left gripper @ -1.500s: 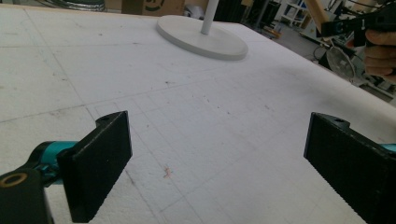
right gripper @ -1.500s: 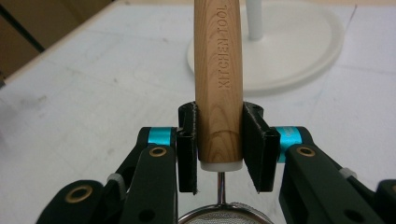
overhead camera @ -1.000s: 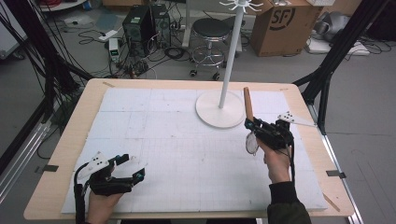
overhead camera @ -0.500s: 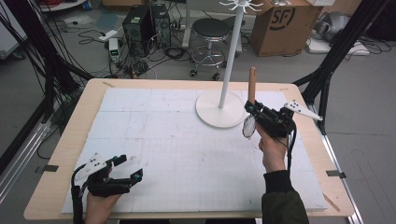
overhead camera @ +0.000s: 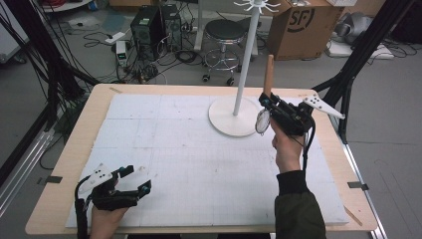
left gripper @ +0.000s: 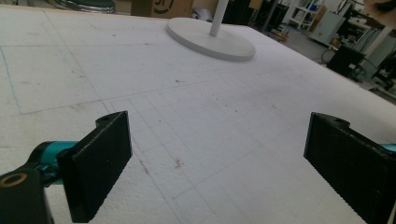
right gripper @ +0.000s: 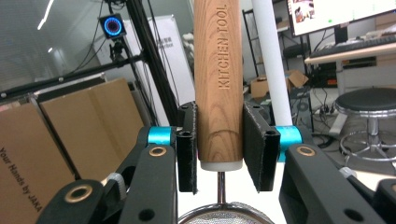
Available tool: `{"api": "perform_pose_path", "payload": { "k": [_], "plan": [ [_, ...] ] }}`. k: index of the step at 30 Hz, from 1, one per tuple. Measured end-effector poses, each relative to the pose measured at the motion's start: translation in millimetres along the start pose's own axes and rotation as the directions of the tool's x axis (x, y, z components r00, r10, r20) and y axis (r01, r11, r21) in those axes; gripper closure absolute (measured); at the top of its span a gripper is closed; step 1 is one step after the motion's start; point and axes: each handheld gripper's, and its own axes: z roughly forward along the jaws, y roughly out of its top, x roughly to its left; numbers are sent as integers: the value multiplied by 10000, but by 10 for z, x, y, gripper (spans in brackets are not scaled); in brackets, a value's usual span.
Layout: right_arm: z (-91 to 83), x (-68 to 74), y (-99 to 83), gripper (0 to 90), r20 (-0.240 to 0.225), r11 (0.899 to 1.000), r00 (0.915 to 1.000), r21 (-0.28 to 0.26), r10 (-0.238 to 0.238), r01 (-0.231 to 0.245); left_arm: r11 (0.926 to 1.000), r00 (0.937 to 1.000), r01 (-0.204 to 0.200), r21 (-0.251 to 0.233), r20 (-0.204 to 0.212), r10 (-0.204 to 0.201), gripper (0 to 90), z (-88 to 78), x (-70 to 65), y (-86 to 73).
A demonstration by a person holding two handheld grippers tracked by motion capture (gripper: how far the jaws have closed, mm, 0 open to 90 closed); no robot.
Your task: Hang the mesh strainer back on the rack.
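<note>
My right gripper (overhead camera: 268, 102) is shut on a small mesh strainer by its wooden handle (overhead camera: 268, 74), which points straight up; the wire bowl (overhead camera: 262, 122) hangs below the jaws. In the right gripper view both pads press the handle (right gripper: 218, 84), stamped KITCHEN TOOL, and the mesh rim (right gripper: 224, 213) shows at the bottom. It hovers above the table just right of the white hook stand (overhead camera: 246, 64) with its round base (overhead camera: 234, 119). My left gripper (overhead camera: 137, 181) rests low on the near left of the white mat (overhead camera: 189, 159), open, nothing between its pads (left gripper: 100, 163).
The stand's pole (right gripper: 271, 60) rises close behind the held handle. A stool (overhead camera: 226, 35), a cardboard box (overhead camera: 303, 25) and computer gear with cables lie on the floor beyond the table's far edge. Black frame legs flank both sides.
The right hand has lifted the strainer and carried it toward the far side of the table, closer to the stand's pole. The left gripper has stayed where it was.
</note>
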Motion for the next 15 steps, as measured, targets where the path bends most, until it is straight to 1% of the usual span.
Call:
{"api": "perform_pose_path", "payload": {
  "k": [3, 5, 7, 10, 12, 15],
  "plan": [
    [34, -7, 66, 688, -77, 9998, 10000, -190, -31, 30, 9998, 9998, -217, -25, -34, 217, 83, 15, -16, 5],
    [59, -17, 104, 688, -122, 9997, 9999, -219, -70, 68, 9995, 9995, -321, 52, -66, 321, 83, 43, -19, 2],
    [87, -30, 138, 688, -71, 9996, 9999, -229, -145, 143, 9995, 9996, -288, 136, -22, 288, 83, 68, -17, -2],
    [129, -50, 177, 688, -100, 9993, 9997, -306, -221, 218, 9994, 9995, -327, 118, 20, 326, 83, 71, -22, 1],
    [152, -62, 201, 688, -95, 9994, 9999, -334, -130, 127, 9994, 9995, -325, 93, 26, 324, 83, 65, -21, 3],
    [185, -74, 238, 688, -46, 9985, 10000, -533, -83, 80, 9996, 9997, -264, 42, 15, 264, 83, 51, -13, 6]
  ]
}}
